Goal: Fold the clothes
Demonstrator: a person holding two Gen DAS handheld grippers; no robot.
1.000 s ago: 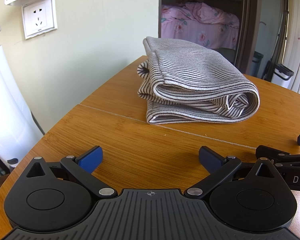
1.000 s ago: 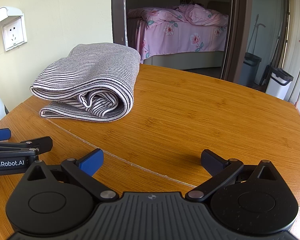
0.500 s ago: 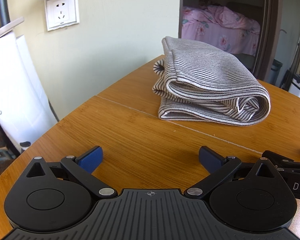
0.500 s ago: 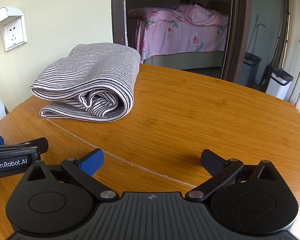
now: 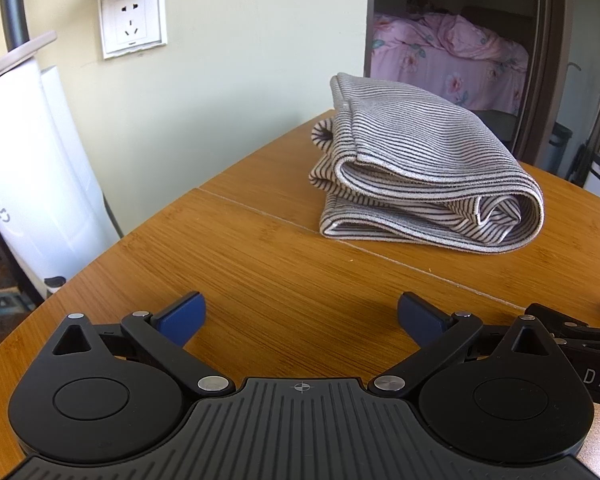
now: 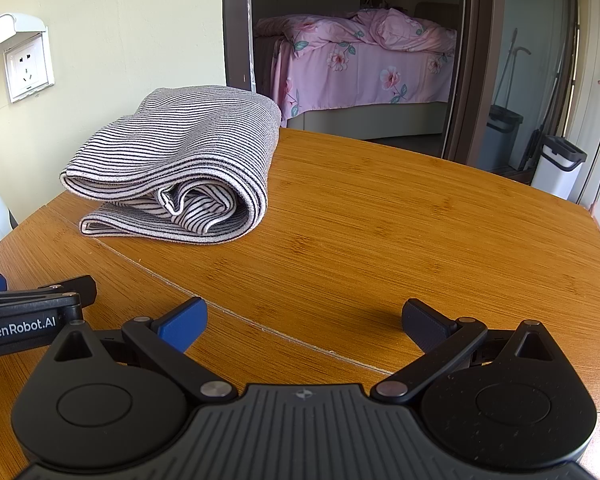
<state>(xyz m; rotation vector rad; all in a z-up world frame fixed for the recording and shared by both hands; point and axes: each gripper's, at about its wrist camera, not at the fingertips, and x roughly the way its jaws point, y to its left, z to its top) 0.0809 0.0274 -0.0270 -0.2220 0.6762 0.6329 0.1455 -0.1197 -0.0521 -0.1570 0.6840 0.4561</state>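
A grey-and-black striped garment (image 5: 424, 176) lies folded in a thick bundle on the wooden table (image 5: 260, 264), near its far left edge; the right wrist view shows the striped garment (image 6: 184, 176) with its rolled fold facing me. My left gripper (image 5: 300, 318) is open and holds nothing, low over the table well short of the bundle. Beside it, my right gripper (image 6: 304, 320) is open too, with only bare wood between its fingers. Each camera catches part of the other gripper at its frame edge.
The table (image 6: 400, 240) has a seam running across it in front of the garment. A wall with a socket (image 5: 132, 24) stands behind the left edge, and a white appliance (image 5: 28, 168) sits left of the table. A doorway shows a pink bed (image 6: 364, 64); bins (image 6: 560, 164) stand right.
The left gripper has swung leftward and back, so the garment has slid right in its view and more wall and the white appliance show. The right gripper has stayed still. Both remain open.
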